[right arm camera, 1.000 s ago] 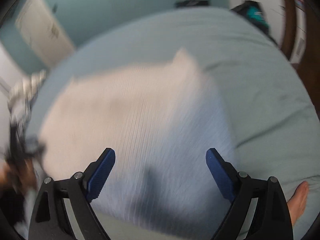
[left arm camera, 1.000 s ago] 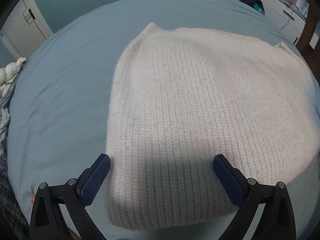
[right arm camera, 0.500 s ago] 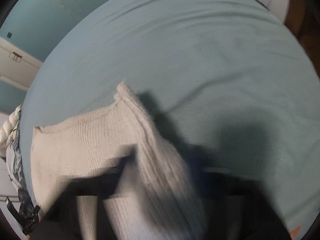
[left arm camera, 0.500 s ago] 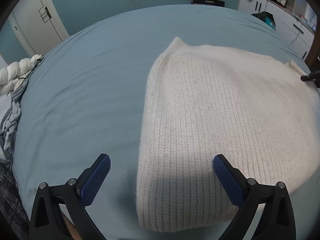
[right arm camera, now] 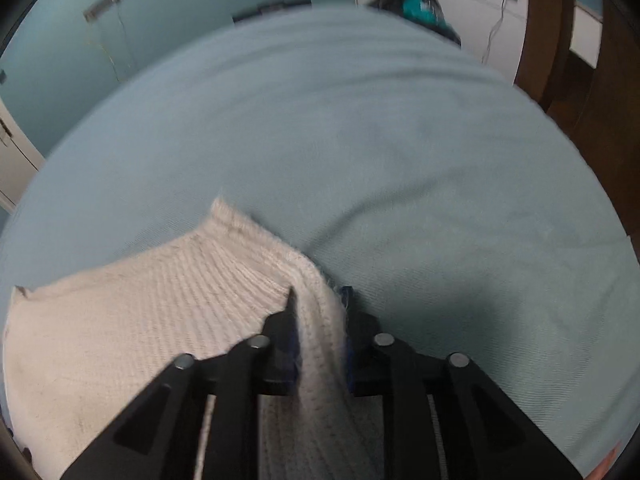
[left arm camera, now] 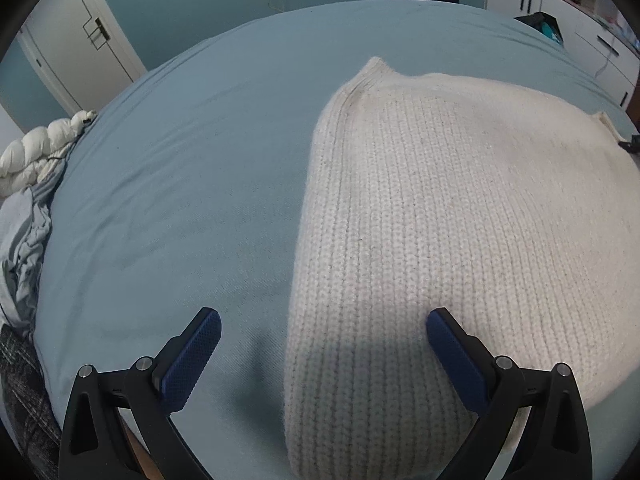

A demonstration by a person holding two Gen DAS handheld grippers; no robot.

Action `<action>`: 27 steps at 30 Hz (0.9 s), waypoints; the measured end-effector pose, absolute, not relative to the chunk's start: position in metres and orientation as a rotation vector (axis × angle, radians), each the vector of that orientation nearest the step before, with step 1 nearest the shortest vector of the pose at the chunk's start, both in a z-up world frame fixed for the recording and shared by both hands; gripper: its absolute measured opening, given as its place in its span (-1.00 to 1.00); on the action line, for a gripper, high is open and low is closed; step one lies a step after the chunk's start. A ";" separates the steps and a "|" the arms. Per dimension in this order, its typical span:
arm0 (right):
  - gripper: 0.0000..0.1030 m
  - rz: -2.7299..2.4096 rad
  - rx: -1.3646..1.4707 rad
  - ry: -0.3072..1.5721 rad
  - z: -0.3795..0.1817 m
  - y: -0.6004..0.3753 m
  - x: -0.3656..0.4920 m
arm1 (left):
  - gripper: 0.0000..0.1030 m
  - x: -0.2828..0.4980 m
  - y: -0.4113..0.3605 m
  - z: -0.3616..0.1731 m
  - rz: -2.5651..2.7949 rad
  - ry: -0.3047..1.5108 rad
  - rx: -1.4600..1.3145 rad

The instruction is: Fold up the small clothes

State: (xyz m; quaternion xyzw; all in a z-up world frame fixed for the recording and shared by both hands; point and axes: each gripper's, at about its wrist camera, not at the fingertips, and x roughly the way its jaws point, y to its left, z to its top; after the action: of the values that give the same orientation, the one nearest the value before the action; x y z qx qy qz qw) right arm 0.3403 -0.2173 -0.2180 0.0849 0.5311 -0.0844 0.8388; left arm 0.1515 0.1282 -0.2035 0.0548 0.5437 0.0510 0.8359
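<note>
Left wrist view: my left hand-held gripper (left arm camera: 323,330) hangs over the bed (left arm camera: 168,184) with its jaws wide apart and nothing between the pads. The fingers (left arm camera: 192,354) are black plastic arms tipped with blue, finely dimpled pads. The sweater (left arm camera: 460,220) is a cream, chunky rib-knit piece, folded to a rounded slab with a thick, soft rolled edge running from 12 o'clock down to 6 o'clock. It fills the frame from the centre to 3 o'clock; the right pad sits over its near part, the left pad over bare sheet. One knit corner peaks up at 12 o'clock, a second smaller one at 2 o'clock. The sheet is smooth pale blue woven cloth with faint creases. At 9 o'clock lies a puffy white quilt (left arm camera: 36,152) above crumpled grey cloth (left arm camera: 24,248). A white door (left arm camera: 76,48) stands at 10 o'clock, white drawers (left arm camera: 592,40) at 1 o'clock.

Right wrist view: my right hand-held gripper (right arm camera: 318,300) is nearly closed, pinching a raised ridge of the sweater (right arm camera: 120,320) between its pads; the jaws are easing open slightly with the knit between them. The gripped fold stands up as a narrow ribbed ridge at 6 o'clock. The rest of the knit spreads flat toward 8 o'clock, with a pointed corner near the centre. Blue sheet (right arm camera: 400,140) covers the view from 9 through 3 o'clock, slightly blurred. A brown wooden post (right arm camera: 540,28) rises at 1 o'clock.
</note>
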 end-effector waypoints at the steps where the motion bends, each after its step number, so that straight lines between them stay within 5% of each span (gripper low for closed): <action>1: -0.32 -0.196 0.152 1.133 -0.211 -0.215 0.343 | 1.00 0.149 0.127 -0.200 0.110 1.151 0.125; 5: -0.11 -0.151 0.125 1.136 -0.168 -0.209 0.333 | 1.00 0.144 0.119 -0.179 0.151 1.088 0.204; 10: 0.61 0.041 -0.007 1.149 -0.113 -0.156 0.266 | 1.00 0.134 0.093 -0.135 0.143 0.922 0.253; 13: 0.79 0.169 -0.099 1.074 -0.100 -0.117 0.207 | 1.00 0.130 0.062 -0.128 0.030 0.908 0.269; 17: 0.80 0.276 -0.116 0.965 -0.118 -0.109 0.169 | 1.00 0.126 0.020 -0.156 -0.090 0.994 0.348; 27: 0.98 0.384 -0.147 1.073 -0.199 -0.118 0.183 | 1.00 0.137 0.029 -0.210 -0.147 1.122 0.246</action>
State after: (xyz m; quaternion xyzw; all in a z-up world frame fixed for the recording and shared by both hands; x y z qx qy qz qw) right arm 0.1831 -0.1175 -0.1992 -0.0695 0.5073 0.1815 0.8396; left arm 0.1374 0.0292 -0.2100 0.1163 0.5300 -0.0694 0.8371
